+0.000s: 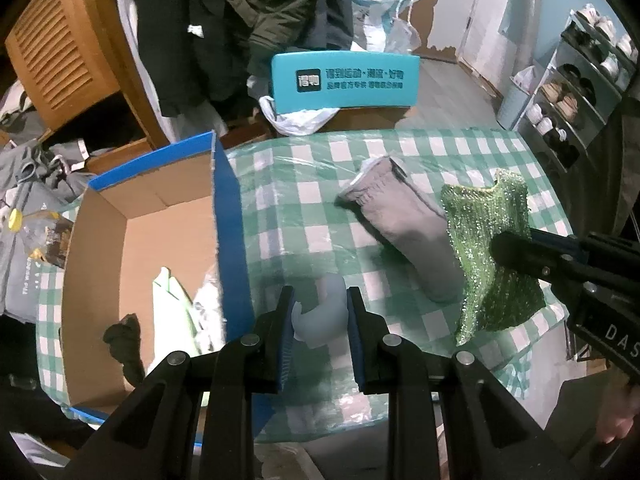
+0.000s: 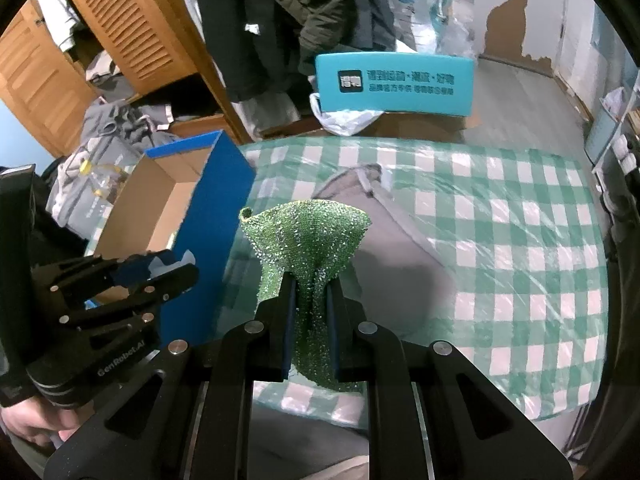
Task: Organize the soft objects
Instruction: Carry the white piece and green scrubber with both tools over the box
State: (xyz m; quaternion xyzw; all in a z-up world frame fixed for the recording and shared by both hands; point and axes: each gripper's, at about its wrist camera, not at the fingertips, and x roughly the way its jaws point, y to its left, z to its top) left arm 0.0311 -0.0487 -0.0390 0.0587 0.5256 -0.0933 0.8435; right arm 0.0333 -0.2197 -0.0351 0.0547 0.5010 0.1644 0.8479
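Note:
My left gripper (image 1: 320,300) is shut on a pale blue soft piece (image 1: 322,312) and holds it above the checked tablecloth, just right of the blue cardboard box (image 1: 230,208). It also shows in the right wrist view (image 2: 176,264). My right gripper (image 2: 312,284) is shut on a green glittery scrub cloth (image 2: 308,236), lifted over the table; it also shows in the left wrist view (image 1: 488,248). A grey folded garment (image 1: 408,224) lies on the table between them. The box holds a pale green item (image 1: 170,304) and a dark cloth (image 1: 124,340).
A teal box (image 1: 344,80) and a white plastic bag (image 1: 296,118) sit beyond the table's far edge. Dark coats hang behind. A wooden cabinet (image 1: 60,48) stands at the left, a shoe rack (image 1: 580,80) at the right. Grey bags lie left of the box.

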